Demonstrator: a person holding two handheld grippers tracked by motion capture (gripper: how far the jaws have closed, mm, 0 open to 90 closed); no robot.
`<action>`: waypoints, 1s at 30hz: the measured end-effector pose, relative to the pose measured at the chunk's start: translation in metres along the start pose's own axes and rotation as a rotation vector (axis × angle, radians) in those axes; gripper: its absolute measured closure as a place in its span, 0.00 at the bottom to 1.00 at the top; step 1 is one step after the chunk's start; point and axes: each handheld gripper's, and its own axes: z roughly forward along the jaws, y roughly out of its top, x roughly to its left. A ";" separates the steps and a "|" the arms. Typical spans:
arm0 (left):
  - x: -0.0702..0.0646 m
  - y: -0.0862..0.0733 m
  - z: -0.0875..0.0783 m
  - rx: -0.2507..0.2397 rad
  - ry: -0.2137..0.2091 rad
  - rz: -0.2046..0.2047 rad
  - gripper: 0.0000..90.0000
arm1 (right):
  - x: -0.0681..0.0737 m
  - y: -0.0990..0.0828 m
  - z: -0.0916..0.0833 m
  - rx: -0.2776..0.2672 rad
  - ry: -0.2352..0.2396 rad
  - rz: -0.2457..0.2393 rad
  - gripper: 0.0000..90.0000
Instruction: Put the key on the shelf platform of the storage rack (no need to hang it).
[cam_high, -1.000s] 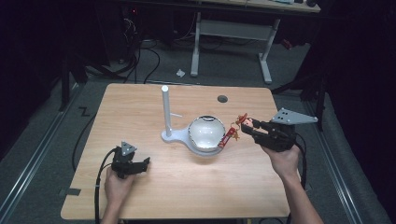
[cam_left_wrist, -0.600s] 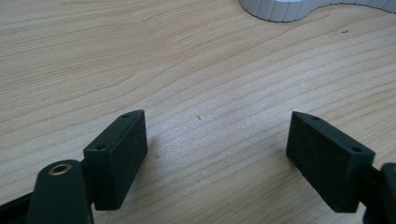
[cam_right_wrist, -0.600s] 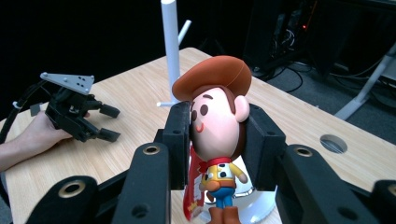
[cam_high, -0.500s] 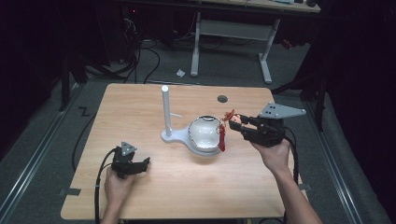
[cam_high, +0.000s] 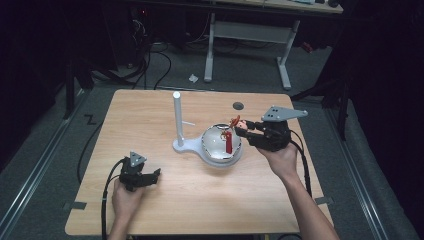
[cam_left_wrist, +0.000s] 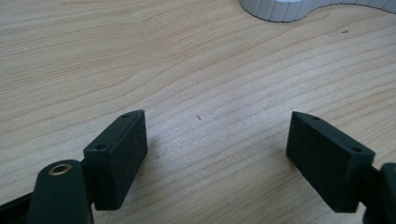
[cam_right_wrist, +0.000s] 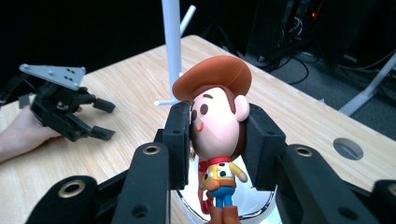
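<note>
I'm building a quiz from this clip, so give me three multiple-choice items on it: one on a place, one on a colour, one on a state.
1. Where is the cowboy figure?
A. over the silver bowl
B. beside the left gripper
C. on the floor

2. What colour is its hat?
A. blue
B. orange-brown
C. white

3. How is the left gripper?
A. shut on the white stand
B. shut on a cup
C. open, nothing between its fingers

Answers: 1 A, the right gripper holds it by the head above the bowl. 2 B, the right gripper view shows the hat. 3 C, bare table shows between the fingers.
</note>
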 end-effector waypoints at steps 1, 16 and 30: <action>0.000 0.000 0.000 0.000 0.000 0.000 0.23 | 0.000 -0.001 0.002 0.005 0.000 0.002 0.73; 0.000 0.000 0.000 0.000 0.001 -0.001 0.23 | -0.008 -0.011 0.033 0.077 -0.019 0.016 0.73; 0.000 0.000 0.000 0.000 0.001 -0.001 0.23 | -0.014 -0.028 0.057 0.127 -0.010 0.041 0.73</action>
